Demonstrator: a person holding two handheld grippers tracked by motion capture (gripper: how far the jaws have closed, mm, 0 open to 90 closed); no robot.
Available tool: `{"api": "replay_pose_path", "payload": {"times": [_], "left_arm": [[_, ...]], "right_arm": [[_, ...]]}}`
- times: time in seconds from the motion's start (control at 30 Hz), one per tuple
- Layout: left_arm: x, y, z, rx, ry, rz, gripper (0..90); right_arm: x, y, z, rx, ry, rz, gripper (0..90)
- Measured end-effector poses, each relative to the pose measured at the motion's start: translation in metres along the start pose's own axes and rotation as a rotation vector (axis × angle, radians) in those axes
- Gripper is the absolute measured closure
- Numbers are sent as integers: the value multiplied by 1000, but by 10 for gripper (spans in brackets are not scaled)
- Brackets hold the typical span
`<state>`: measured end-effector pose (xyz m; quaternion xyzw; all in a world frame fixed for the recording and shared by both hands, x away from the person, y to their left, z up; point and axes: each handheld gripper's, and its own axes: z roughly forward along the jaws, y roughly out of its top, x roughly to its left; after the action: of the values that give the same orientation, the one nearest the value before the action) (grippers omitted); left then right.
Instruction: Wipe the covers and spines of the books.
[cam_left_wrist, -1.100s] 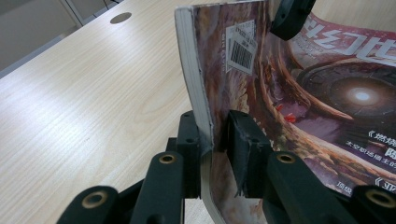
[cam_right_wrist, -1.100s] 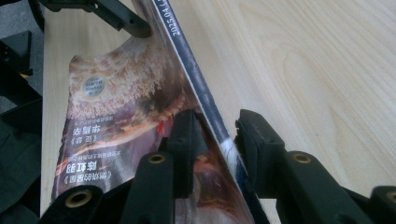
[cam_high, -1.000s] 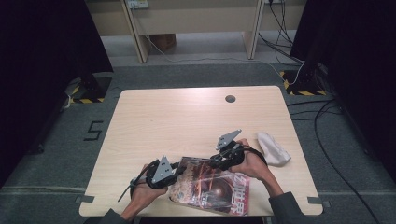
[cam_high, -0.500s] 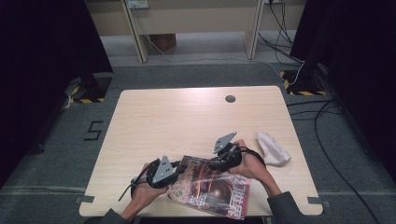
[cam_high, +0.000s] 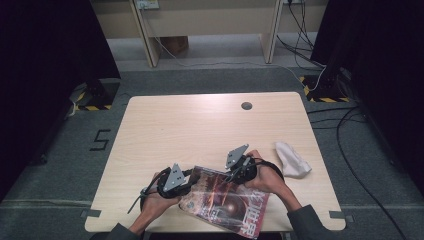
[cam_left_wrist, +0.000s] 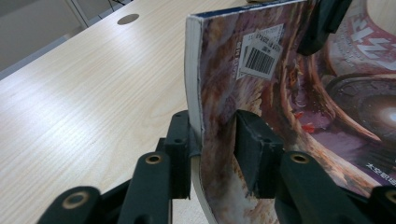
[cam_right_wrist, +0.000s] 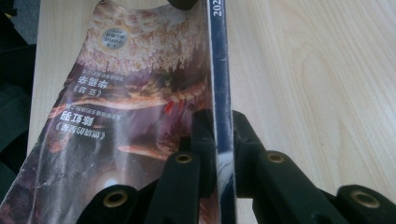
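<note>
A glossy magazine (cam_high: 225, 202) with a dark reddish cover lies near the table's front edge, its far side lifted. My left gripper (cam_high: 187, 180) is at its left end. In the left gripper view the jaws (cam_left_wrist: 212, 126) straddle the page edge (cam_left_wrist: 194, 93) and have just been opening. One pad (cam_left_wrist: 180, 149) touches the pages and the other (cam_left_wrist: 254, 154) stands off the cover. My right gripper (cam_high: 235, 172) is at the far right corner. Its jaws (cam_right_wrist: 218, 121) have just been closing and now pinch the magazine's blue spine (cam_right_wrist: 219, 70) from both sides.
A crumpled white cloth (cam_high: 291, 160) lies on the wooden table (cam_high: 200, 130) just right of my right hand. A round cable hole (cam_high: 246, 105) sits near the far edge. Dark curtains and floor cables surround the table.
My right gripper has edged slightly nearer and leftward on the magazine's far corner. The left hand and the magazine have stayed about where they were.
</note>
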<state>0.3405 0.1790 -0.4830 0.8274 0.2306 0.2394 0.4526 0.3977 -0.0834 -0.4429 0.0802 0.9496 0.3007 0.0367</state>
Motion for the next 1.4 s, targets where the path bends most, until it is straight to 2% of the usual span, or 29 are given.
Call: {"api": "replay_pose_path", "payload": {"times": [0.13, 0.43, 0.57, 0.73, 0.8, 0.9, 1.0, 1.17, 1.3, 1.4], "left_arm": [[1, -2, -1, 2, -8, -39, 556], [4, -7, -13, 10, 27, -163, 354], [3, -10, -13, 46, 17, -210, 293], [0, -12, -12, 82, 17, -235, 224], [0, -13, -12, 95, 21, -242, 223], [1, -15, -12, 108, 21, -258, 219], [2, -15, -12, 119, 27, -263, 219], [2, -17, -10, 135, 33, -275, 219], [0, -16, -11, 133, 27, -259, 219], [0, -16, -10, 137, 25, -258, 219]], "right_arm": [[1, 8, -3, 29, -9, -23, 841], [-7, 11, -10, 29, -47, 10, 842], [-14, 16, -21, 34, -81, 21, 842], [-26, 26, -37, 52, -150, 18, 842], [-30, 31, -42, 64, -171, 37, 842], [-39, 39, -52, 72, -214, 20, 842], [-45, 47, -59, 100, -265, 29, 842], [-52, 67, -71, 160, -386, -18, 842], [-56, 80, -74, 201, -459, -43, 842], [-57, 85, -71, 223, -491, -65, 842]]}}
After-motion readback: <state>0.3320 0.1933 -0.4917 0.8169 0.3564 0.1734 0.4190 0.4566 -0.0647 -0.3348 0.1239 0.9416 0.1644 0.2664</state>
